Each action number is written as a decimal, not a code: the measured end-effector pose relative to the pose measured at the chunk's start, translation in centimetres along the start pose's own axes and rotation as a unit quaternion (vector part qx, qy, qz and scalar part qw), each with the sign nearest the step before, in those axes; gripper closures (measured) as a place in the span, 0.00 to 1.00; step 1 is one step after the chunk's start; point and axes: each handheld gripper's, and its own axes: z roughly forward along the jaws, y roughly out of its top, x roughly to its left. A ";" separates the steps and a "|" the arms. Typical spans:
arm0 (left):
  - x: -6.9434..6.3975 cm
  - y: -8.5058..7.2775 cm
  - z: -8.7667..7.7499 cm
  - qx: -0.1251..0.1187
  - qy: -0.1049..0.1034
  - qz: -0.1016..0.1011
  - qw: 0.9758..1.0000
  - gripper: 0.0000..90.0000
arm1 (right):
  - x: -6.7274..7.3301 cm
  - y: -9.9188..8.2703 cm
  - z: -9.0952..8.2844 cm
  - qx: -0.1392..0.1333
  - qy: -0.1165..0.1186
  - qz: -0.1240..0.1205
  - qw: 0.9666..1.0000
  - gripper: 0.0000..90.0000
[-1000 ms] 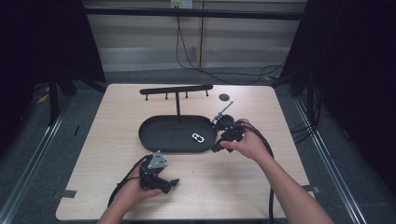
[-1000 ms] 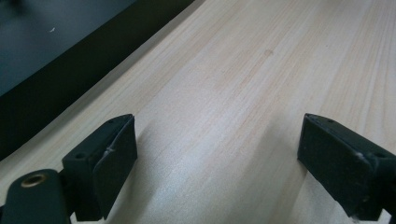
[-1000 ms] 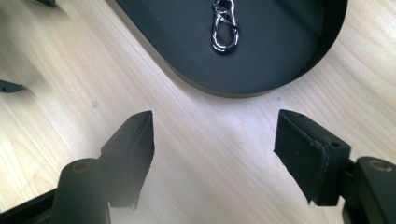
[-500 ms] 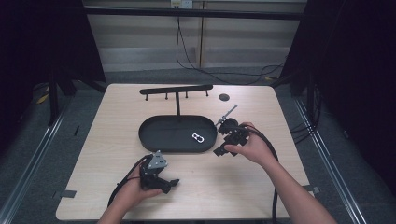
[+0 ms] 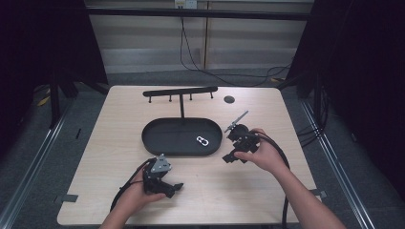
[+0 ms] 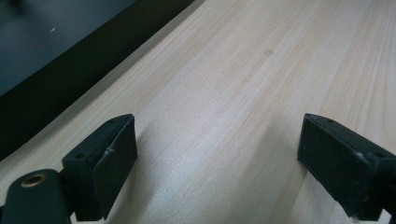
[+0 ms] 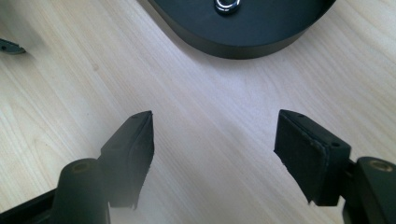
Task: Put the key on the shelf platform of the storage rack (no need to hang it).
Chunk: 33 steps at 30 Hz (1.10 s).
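Observation:
A black oval tray [image 5: 162, 138] lies in the middle of the wooden table, and a small silver carabiner [image 5: 203, 141] rests inside its right half. My right gripper [image 5: 230, 158] hovers just off the tray's right end with its jaws open and nothing between them. In the right gripper view my right gripper [image 7: 215, 126] frames bare wood, with the tray [image 7: 243, 32] and the carabiner [image 7: 227, 4] ahead at the top. My left gripper [image 5: 175, 188] sits near the table's front edge, open and empty. In the left gripper view my left gripper [image 6: 215, 130] spans bare wood.
A black T-shaped rack [image 5: 180, 91] with small hooks stands behind the tray. A small dark disc [image 5: 229, 99] lies at the back right. Cables trail from both grippers toward the near edge. The table edge [image 6: 84, 74] runs close beside the left jaw.
My right gripper has drawn slightly back from the tray's right end toward the near edge. The left gripper has stayed put.

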 end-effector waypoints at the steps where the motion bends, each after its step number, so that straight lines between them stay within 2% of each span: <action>1: 0.0 0.0 0.0 0.000 0.000 0.000 1.000 0.13 | 0.0 -0.1 0.0 -0.001 0.000 -0.001 1.000 0.32; 11: 0.0 0.0 0.0 0.000 -0.001 0.000 1.000 0.13 | 0.0 -1.0 -0.2 -0.007 0.001 -0.002 1.000 0.32; 33: 0.0 0.0 0.0 0.000 0.000 0.000 1.000 0.13 | -0.5 -3.7 -0.2 -0.015 0.005 0.012 1.000 0.32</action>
